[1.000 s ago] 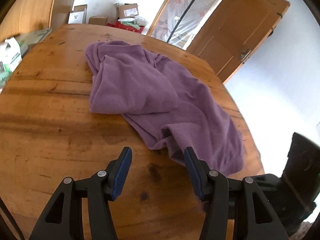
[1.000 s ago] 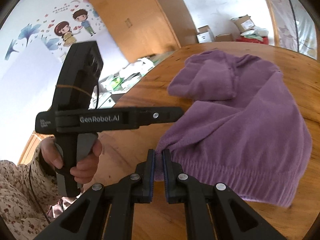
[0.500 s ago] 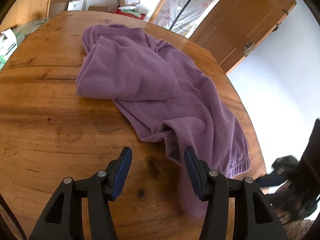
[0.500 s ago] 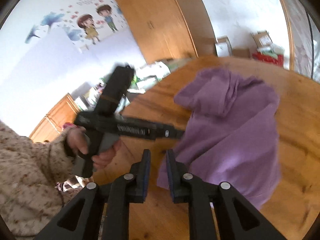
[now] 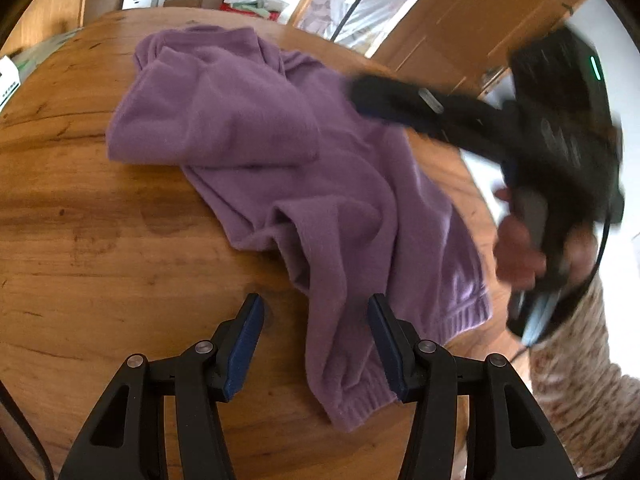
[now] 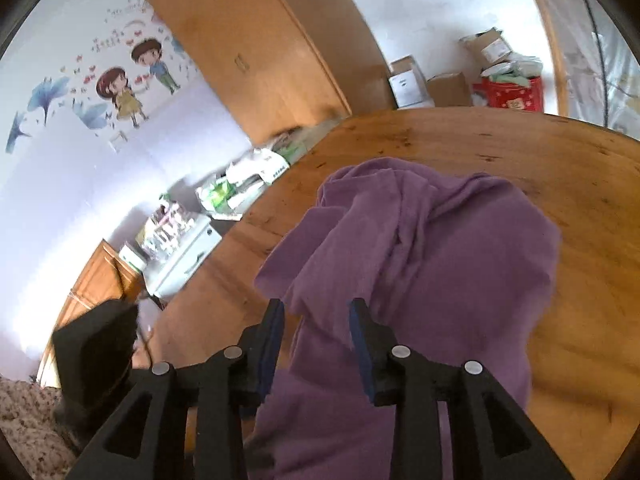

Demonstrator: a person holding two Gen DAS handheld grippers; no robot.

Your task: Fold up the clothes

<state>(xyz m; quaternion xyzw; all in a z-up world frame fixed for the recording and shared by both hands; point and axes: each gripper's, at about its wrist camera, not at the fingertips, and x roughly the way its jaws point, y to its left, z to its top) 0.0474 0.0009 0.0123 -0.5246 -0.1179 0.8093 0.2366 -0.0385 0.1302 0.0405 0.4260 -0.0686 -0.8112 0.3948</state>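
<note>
A purple fleece garment (image 5: 280, 160) lies crumpled on the round wooden table (image 5: 100, 248). My left gripper (image 5: 316, 344) is open just above the table, with a ribbed-cuff end of the garment lying between its jaws. In the right wrist view my right gripper (image 6: 316, 344) is open above the garment (image 6: 440, 264), with cloth showing between and below its jaws. The right gripper also shows blurred in the left wrist view (image 5: 560, 152), held by a hand over the garment's right side.
Cardboard boxes (image 6: 408, 84) and a red container (image 6: 508, 92) stand on the floor beyond the table. White packages (image 6: 180, 240) lie off the table's left edge. A wooden door (image 5: 460, 32) is at the back right. The table edge (image 5: 476, 192) runs close to the garment.
My right gripper has opened, let go of the garment's hem and swung over the cloth. The left gripper moved forward, so a cuff end now lies between its jaws.
</note>
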